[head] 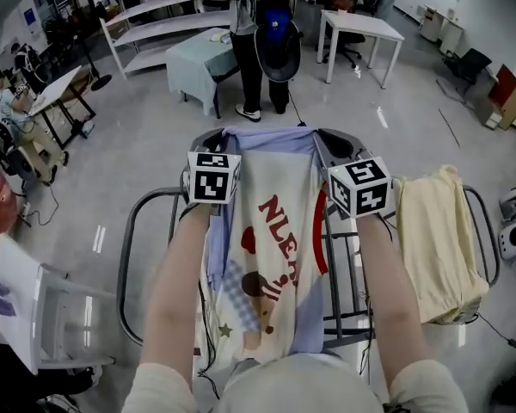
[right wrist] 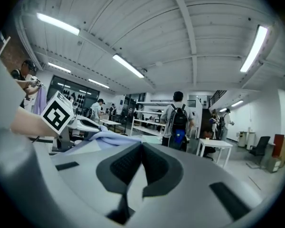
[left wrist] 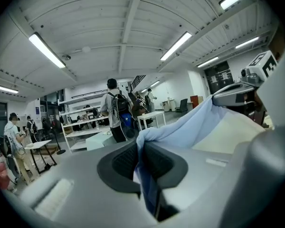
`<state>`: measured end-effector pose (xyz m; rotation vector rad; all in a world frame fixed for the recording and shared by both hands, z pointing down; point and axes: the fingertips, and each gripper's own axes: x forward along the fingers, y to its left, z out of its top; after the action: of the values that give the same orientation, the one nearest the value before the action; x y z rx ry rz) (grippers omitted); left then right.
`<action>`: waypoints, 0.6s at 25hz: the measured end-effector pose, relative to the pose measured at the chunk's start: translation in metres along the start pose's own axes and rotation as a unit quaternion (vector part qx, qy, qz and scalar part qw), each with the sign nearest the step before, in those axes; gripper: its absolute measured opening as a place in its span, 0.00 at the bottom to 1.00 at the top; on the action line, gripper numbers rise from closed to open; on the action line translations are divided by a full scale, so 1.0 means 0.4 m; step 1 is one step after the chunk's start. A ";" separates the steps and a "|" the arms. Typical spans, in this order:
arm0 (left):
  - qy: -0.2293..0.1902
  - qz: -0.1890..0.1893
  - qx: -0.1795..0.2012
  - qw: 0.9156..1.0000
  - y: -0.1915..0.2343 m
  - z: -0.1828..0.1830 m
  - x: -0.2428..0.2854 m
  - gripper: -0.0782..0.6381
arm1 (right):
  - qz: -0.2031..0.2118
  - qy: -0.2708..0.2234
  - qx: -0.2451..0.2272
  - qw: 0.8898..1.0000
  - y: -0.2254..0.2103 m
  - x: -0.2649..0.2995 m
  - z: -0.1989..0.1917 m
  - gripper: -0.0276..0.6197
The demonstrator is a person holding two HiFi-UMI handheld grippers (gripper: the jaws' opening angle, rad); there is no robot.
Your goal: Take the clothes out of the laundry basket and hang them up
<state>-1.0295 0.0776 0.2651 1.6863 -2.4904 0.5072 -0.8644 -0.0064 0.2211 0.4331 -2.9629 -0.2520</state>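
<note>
1. The left gripper (head: 209, 142) has its jaws pressed together on the pale blue top edge of a shirt (head: 275, 231). In the left gripper view the left gripper (left wrist: 141, 158) shows blue cloth running down into the seam between its dark pads.
2. The right gripper (head: 333, 142) pinches the other end of that same top edge. In its own view the right gripper (right wrist: 141, 163) has its jaws closed, with blue cloth reaching the seam from the left and a thin pale strip between the pads.
3. The shirt hangs spread between the two grippers, in front of the person's chest. Its front is cream with red letters and a cartoon print, and its sides are light blue.
4. Below the shirt stands a metal drying rack (head: 129, 256). The shirt's lower part hangs over the rack's bars.
5. A yellow garment (head: 439, 239) lies draped over the right side of the rack, apart from the shirt.
6. Farther off, a person with a backpack (head: 262, 33) stands on the shiny grey floor (head: 138, 136), near a white table (head: 361, 26).
</note>
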 end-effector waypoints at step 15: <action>0.138 -0.156 -0.031 0.978 -0.169 -0.283 0.175 0.39 | -0.091 0.147 0.064 0.983 -0.089 0.029 -0.376 0.05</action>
<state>-1.0068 0.0293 0.4048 1.7968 -1.9840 0.5751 -0.8419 -0.0653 0.3626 0.6940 -2.6605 -0.0132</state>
